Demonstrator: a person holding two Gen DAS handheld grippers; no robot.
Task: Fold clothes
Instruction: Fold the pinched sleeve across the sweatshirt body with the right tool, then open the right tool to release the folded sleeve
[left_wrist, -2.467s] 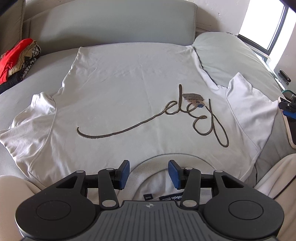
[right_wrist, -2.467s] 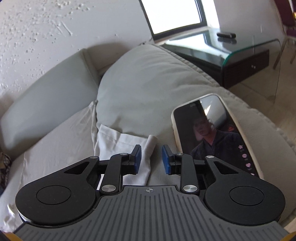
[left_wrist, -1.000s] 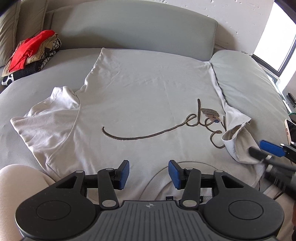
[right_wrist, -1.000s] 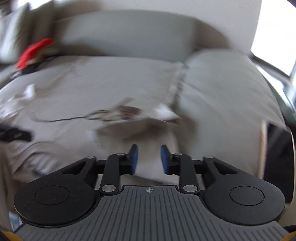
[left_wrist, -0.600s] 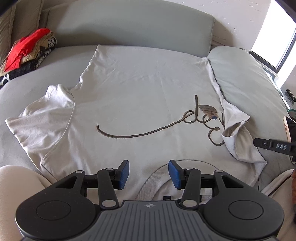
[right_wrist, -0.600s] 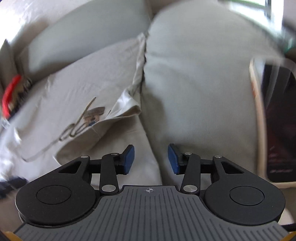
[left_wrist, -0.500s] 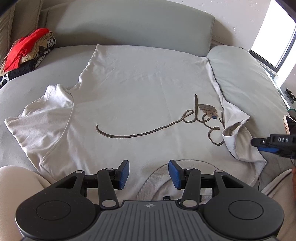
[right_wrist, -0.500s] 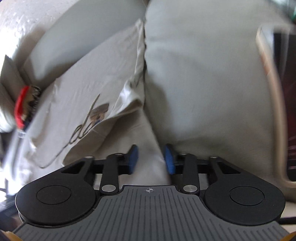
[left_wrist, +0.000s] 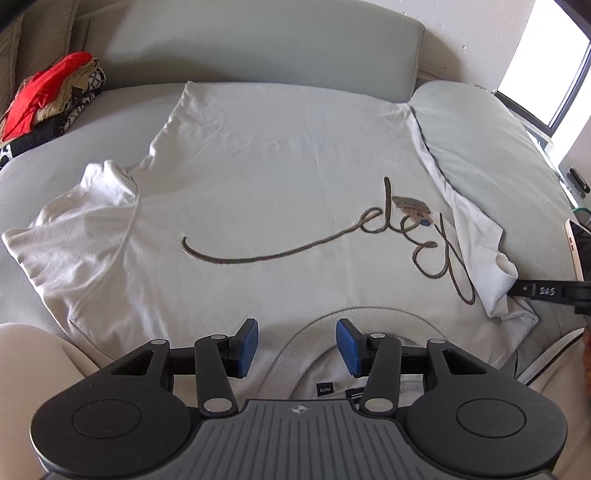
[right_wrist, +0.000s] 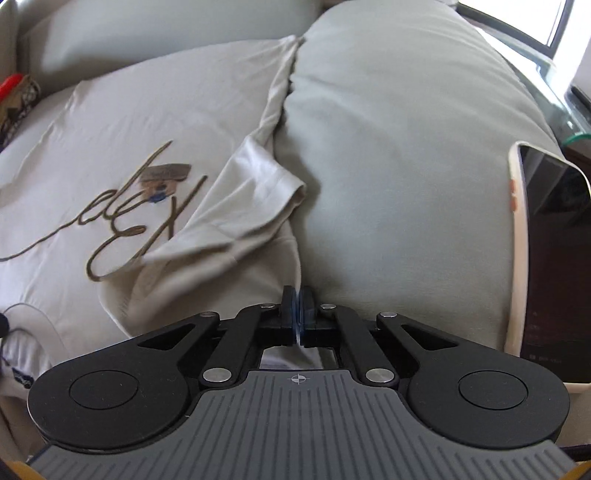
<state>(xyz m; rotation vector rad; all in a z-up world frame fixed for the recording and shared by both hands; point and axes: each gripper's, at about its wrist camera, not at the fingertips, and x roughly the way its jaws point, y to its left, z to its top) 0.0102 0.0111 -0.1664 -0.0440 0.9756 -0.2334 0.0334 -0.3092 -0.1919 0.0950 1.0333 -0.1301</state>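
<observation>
A white T-shirt (left_wrist: 277, 166) with a dark cursive script lies flat, front up, on the grey sofa seat, collar (left_wrist: 354, 321) nearest me. Its right sleeve (left_wrist: 484, 266) is folded inward over the end of the script; the left sleeve (left_wrist: 74, 229) lies spread out. My left gripper (left_wrist: 295, 349) hovers open just above the collar, holding nothing. My right gripper (right_wrist: 296, 306) is closing at the shirt's right shoulder edge, with a thin fold of white cloth pinched between its pads. From the left wrist view, one right finger (left_wrist: 546, 291) reaches in beside the folded sleeve.
A phone (right_wrist: 546, 258) lies on the sofa's padded armrest (right_wrist: 406, 147), right of the shirt. A pile of red and patterned clothes (left_wrist: 40, 99) sits at the far left of the seat. The back cushion (left_wrist: 258, 48) bounds the far side. A knee (left_wrist: 33, 369) shows at lower left.
The right gripper has come down toward the shirt's right shoulder edge and its jaws have gone from apart to pressed on the cloth. The left gripper has stayed put and open.
</observation>
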